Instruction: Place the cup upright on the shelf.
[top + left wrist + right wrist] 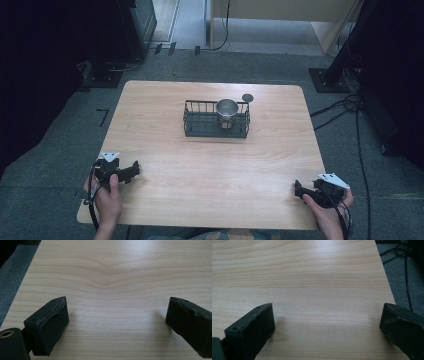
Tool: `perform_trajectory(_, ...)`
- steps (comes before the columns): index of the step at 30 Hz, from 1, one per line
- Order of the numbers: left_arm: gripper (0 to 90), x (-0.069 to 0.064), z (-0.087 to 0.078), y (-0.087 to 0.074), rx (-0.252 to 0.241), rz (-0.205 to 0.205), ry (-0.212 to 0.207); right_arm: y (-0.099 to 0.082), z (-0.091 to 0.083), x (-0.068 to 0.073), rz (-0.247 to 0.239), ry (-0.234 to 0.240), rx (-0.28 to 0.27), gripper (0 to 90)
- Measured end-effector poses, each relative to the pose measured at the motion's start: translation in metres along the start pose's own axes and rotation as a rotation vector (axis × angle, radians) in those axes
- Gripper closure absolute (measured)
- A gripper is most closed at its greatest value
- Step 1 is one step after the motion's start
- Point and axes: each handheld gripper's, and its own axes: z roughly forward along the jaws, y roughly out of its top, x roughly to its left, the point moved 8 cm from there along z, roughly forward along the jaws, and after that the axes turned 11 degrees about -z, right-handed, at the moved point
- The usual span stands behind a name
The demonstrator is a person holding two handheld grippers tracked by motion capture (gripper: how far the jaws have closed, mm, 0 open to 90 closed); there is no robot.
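Both jaw pairs stand wide apart, empty. The steel cup [227, 113] stands upright in the wire basket [196, 128], far-centre, roughly equidistant from left gripper [131, 171] and right gripper [299, 189].

The left gripper [131, 171] is a black, blocky tool with a grey three-cornered plate on top and a dark cable looping from its rear. The right gripper [298, 189] is of the same make, with its own pale plate and thin black cable. Seen close, each jaw is a thick matt-black block with a small screw hole near its tip and a rough, worn pad edge. A brass-coloured ring sits beside the left gripper's jaw. Both forearms are bare, without sleeves.
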Motion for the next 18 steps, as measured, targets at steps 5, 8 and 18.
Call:
perform_trajectory(5, 4.8, -0.0001, 0.0000, 0.0001, 0.000, 0.000, 0.000, -0.0006, -0.0004, -0.0002, -0.011, 0.007, 0.000, 0.0)
perform_trajectory(8, 4.8, -0.0001, 0.0000, 0.0000, 0.000, 0.000, 0.000, -0.0002, -0.0006, 0.0008, -0.016, 0.011, -0.006, 0.9)
perform_trajectory(18, 4.8, 0.0000, 0.0000, 0.0000, 0.000, 0.000, 0.000, -0.0001, -0.0006, 0.0011, -0.017, 0.012, -0.006, 0.9)
